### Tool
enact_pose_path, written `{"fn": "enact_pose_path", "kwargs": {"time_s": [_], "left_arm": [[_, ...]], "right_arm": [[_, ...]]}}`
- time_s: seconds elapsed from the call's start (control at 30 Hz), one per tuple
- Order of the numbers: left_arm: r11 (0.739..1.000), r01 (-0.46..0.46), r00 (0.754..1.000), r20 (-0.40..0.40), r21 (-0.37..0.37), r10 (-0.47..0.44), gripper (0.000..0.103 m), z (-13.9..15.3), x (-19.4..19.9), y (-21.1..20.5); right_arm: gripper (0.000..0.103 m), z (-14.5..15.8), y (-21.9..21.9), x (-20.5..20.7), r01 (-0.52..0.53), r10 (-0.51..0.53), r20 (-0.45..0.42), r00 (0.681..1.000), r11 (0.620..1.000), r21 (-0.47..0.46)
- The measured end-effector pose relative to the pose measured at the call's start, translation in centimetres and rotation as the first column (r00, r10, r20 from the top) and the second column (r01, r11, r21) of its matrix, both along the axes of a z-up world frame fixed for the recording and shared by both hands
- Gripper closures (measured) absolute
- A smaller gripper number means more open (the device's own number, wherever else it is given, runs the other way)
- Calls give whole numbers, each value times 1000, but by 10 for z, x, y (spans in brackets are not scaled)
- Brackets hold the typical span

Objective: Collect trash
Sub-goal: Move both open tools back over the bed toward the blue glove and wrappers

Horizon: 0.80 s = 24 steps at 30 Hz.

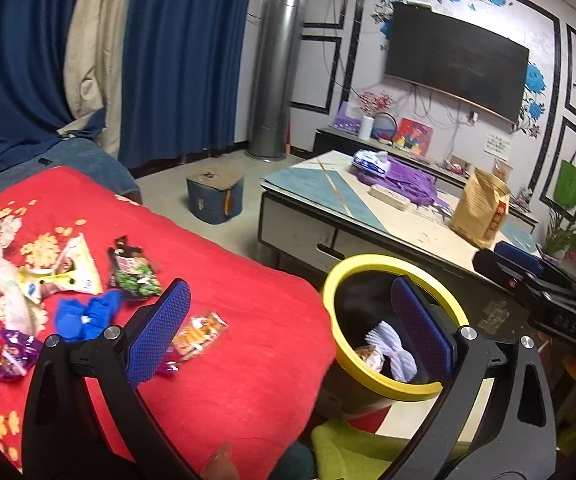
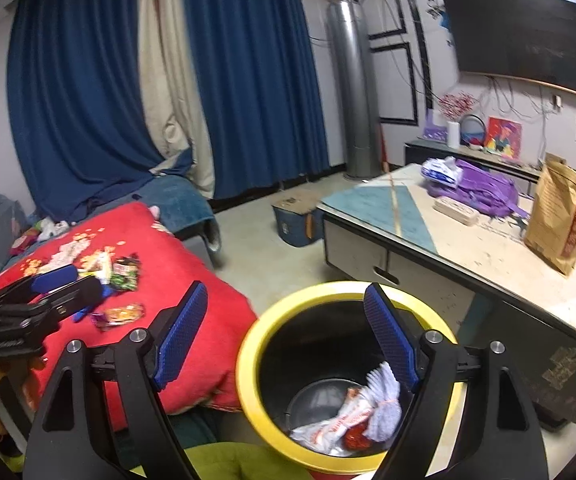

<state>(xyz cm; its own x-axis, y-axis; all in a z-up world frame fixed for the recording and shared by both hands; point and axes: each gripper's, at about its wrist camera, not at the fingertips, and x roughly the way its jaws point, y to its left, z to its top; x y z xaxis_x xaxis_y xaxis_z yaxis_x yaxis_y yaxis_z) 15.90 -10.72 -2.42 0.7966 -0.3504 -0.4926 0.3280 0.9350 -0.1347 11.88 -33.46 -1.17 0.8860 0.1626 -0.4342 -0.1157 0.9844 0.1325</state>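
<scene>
Left of the yellow-rimmed bin (image 2: 248, 364): wrappers lie scattered on the red blanket (image 1: 228, 360); orange packet (image 1: 198, 334) lies nearest, long axis slanting toward the bin. Your left gripper (image 1: 288, 332): jaws wide, empty. Right gripper (image 2: 286, 332): jaws wide, empty, over the bin. Inside it: white netting (image 2: 384, 404), crumpled wrappers.

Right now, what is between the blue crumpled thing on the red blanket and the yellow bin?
In the left wrist view, an orange snack wrapper lies between the blue crumpled thing and the yellow bin; beyond it, only bare red blanket.
</scene>
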Motion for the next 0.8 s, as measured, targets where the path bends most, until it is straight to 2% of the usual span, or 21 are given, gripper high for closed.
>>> {"fn": "enact_pose_path", "kwargs": {"time_s": [0.13,0.8], "left_arm": [[999,-34,999,14,-4,34,11,4,-1,13],[982,-183,981,63,-44,185,11,23,-3,73]], "right_arm": [[24,6,20,-5,-55,56,22,998,998,-11],[24,11,104,-15,-269,270,-4,963,958,-99]]}}
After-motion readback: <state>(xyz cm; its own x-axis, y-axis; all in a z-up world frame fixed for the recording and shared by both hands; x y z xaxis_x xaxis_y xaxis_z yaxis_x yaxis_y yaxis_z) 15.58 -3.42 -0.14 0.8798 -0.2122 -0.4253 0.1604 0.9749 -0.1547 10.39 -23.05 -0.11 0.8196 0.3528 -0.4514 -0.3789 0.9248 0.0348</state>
